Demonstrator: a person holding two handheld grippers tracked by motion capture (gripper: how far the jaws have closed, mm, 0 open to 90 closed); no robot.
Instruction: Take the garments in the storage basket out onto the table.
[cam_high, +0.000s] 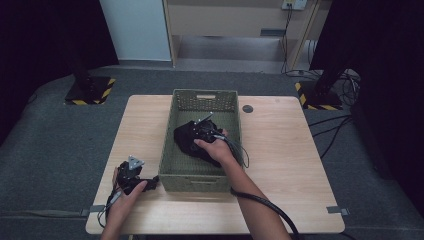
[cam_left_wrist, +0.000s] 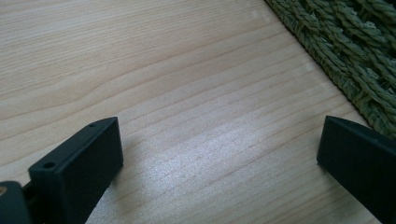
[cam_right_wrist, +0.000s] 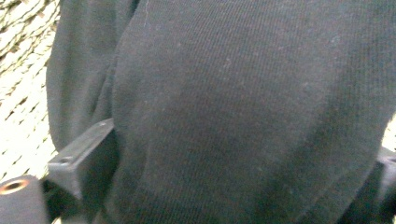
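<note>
Dark garment (cam_high: 190, 140) lies inside the woven basket (cam_high: 172, 165) at frame centre, bunched between the right gripper (cam_high: 202, 131) jaws standing wide, grip unconfirmed; left gripper (cam_high: 131, 172) rests wide, empty, lower left; removal outstanding.

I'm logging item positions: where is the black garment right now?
In the high view the black garment lies bunched inside the green woven basket at the table's middle, under the right gripper.
</note>
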